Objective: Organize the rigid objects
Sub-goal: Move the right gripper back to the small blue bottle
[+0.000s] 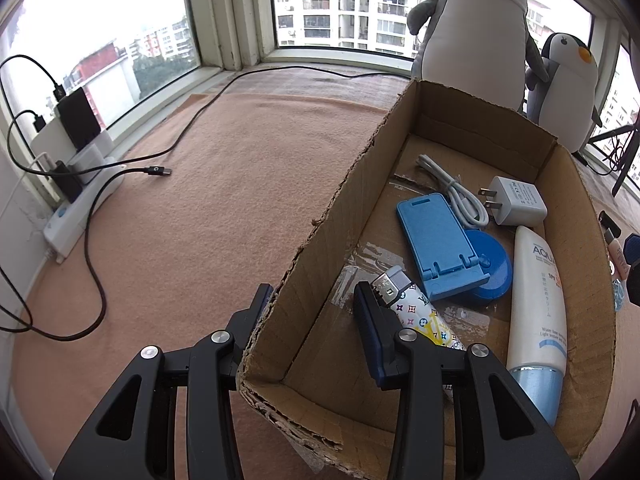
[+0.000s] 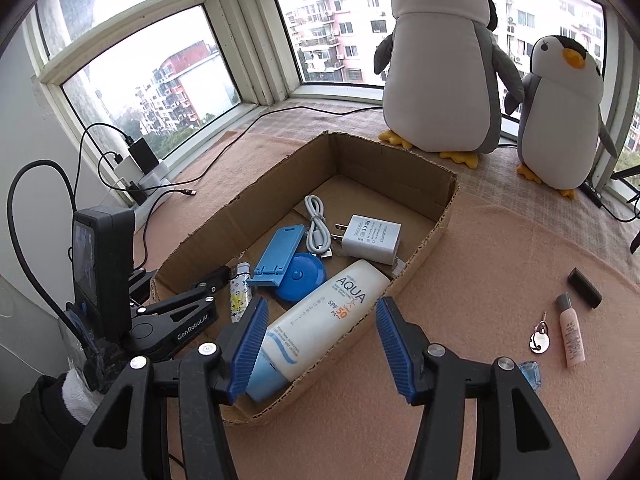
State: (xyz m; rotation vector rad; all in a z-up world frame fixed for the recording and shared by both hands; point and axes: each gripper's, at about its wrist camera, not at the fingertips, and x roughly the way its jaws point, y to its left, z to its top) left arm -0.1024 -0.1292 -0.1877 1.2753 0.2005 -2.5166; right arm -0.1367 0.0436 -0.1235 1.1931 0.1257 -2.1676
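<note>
Right wrist view | right gripper (image 2: pixel 322 340) spread wide, empty, above sunscreen tube (image 2: pixel 320 320) in cardboard box (image 2: pixel 424 248) | left gripper (image 1: pixel 312 308) parted astride box wall | next: fetch pink tube (image 2: pixel 571 330) off peach blanket (image 2: pixel 480 264), lower flat | window sill, plush penguins (image 2: pixel 440 80) behind

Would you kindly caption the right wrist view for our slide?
Open right gripper hovers over white sunscreen tube in brown cardboard box.
</note>
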